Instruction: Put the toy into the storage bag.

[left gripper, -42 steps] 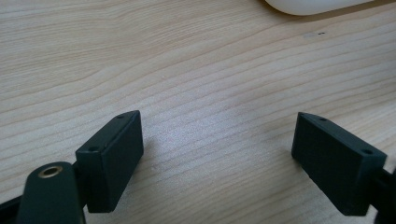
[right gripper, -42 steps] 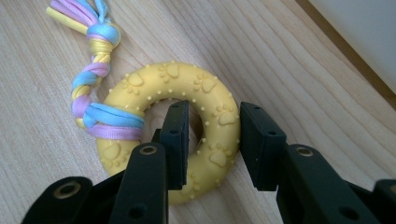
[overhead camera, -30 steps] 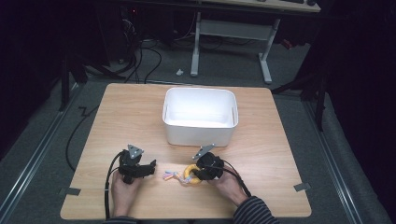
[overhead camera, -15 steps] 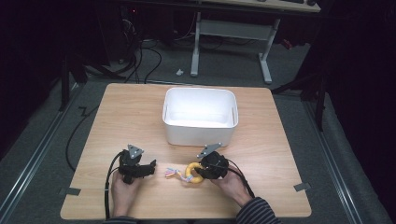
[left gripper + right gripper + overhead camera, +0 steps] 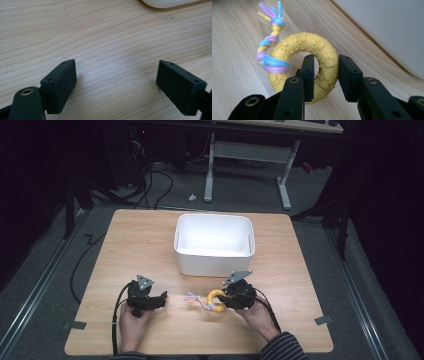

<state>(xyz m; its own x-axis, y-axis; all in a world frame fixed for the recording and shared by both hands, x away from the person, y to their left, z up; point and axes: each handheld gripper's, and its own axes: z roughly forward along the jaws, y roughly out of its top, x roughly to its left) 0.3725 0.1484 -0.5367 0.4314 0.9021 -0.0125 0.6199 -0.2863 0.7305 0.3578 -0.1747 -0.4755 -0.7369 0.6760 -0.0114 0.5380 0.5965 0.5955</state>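
Gripping the ring (image 5: 307,62), the right tongs (image 5: 325,75) are clamped on its band, one pad inside the hole and the other against the outer edge. In the high view the right tongs (image 5: 227,299) sit near the front of the surface (image 5: 125,245), with the ring (image 5: 214,296) just to their left and its rope (image 5: 196,299) trailing toward the left tongs (image 5: 159,301). The left tongs (image 5: 116,80) stand wide apart, holding nothing, with bare wood between their pads. Compared with a second ago, the right jaws have closed the last bit onto the ring, and the right hand has shifted slightly to the right and risen a little, taking the ring with it; the left hand has kept its place. The ring is yellow, rubbery-looking, studded with small bumps and raised paw prints. The rope (image 5: 270,40) is braided from blue, purple and yellow strands, wrapped round the ring's band and ending in a frayed tuft. The bin (image 5: 212,265) is white, smooth, rectangular with rounded corners, standing just behind the ring on the pale wood-grain surface.
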